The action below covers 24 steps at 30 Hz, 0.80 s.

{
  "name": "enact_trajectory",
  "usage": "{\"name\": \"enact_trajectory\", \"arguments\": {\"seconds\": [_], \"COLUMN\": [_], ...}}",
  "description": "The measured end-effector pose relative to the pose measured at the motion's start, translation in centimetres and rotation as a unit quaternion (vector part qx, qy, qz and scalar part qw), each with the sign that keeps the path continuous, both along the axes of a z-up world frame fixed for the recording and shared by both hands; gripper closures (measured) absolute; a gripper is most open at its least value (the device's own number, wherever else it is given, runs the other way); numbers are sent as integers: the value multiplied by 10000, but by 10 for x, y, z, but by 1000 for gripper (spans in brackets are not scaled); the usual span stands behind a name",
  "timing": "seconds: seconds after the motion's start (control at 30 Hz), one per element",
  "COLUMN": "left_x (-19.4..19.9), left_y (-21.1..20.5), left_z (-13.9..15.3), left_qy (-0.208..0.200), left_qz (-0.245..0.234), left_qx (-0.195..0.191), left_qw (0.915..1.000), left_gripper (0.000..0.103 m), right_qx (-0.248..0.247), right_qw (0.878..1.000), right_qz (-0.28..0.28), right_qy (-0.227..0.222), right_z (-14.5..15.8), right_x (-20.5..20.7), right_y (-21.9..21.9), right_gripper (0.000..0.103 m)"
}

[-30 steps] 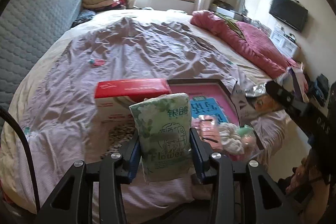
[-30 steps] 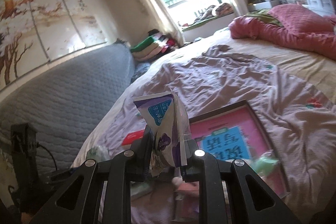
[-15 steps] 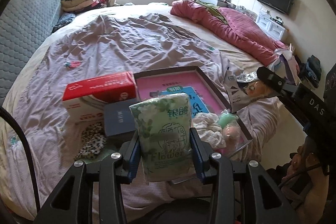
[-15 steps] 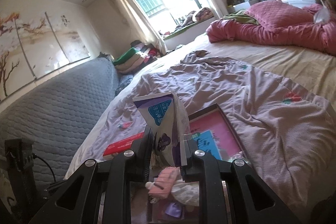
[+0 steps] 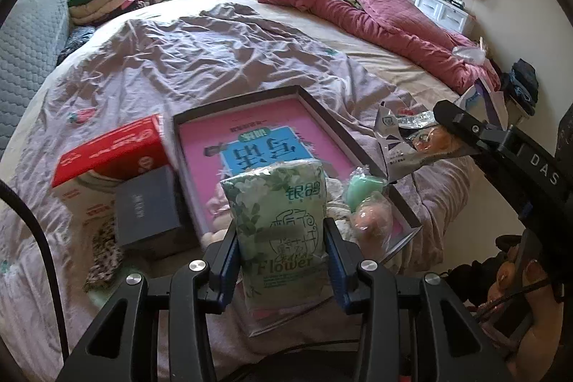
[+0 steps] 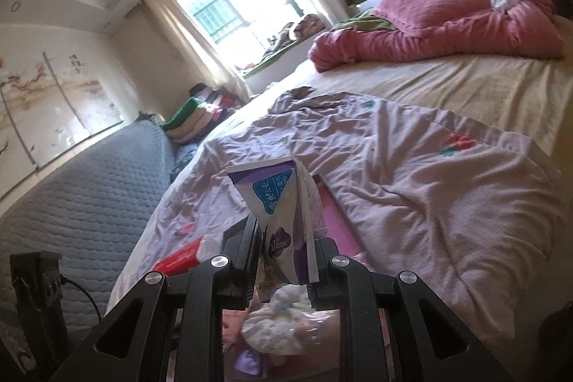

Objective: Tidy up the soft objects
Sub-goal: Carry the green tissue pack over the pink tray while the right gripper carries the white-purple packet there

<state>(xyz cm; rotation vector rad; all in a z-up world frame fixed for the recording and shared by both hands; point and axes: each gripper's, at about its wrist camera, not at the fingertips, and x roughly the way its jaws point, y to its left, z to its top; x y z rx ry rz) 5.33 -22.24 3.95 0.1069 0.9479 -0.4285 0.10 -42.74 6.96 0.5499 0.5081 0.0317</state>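
Observation:
My left gripper (image 5: 281, 249) is shut on a green flowered tissue pack (image 5: 281, 221), held upright above the near end of a dark-rimmed box lid (image 5: 343, 135) with a pink inside. A white scrunchie (image 6: 275, 328), a green sponge (image 5: 365, 188) and a pink puff (image 5: 372, 221) lie in the lid's near corner. My right gripper (image 6: 283, 253) is shut on a purple and white wet-wipe pack (image 6: 286, 203), held above the same lid. The right gripper also shows at the right in the left wrist view (image 5: 465, 127).
A red and white tissue box (image 5: 107, 160) and a dark blue box (image 5: 147, 206) lie left of the lid on the mauve bedspread (image 5: 215, 45). A leopard-print cloth (image 5: 104, 249) lies beside them. A red quilt (image 5: 386, 13) is heaped far right; a grey headboard (image 6: 71, 196) stands left.
Both grippers have drawn back and risen over the lid, still holding their packs. More of the lid and the boxes beside it shows in the left wrist view.

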Motion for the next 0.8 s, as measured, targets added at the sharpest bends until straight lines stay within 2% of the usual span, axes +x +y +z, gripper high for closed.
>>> {"name": "enact_trajectory", "arguments": {"seconds": [0.33, 0.43, 0.63, 0.8], "left_x": [21, 26, 26, 28], "left_y": [-31, -38, -39, -37], "left_z": [-22, -34, -50, -54], "left_qy": [295, 459, 664, 704], "left_qz": [-245, -341, -369, -382], "left_qx": [72, 224, 290, 199], "left_qw": [9992, 9981, 9967, 9966], "left_gripper": [60, 60, 60, 60], "right_qx": [80, 109, 128, 105], "right_qw": [9999, 9998, 9997, 9995], "right_qz": [-91, -60, 37, 129], "right_qy": [82, 125, 203, 277], "right_z": [-11, -14, -22, -28], "right_x": [3, 9, 18, 28], "right_y": [-9, -9, -3, 2], "right_gripper": [80, 80, 80, 80]}}
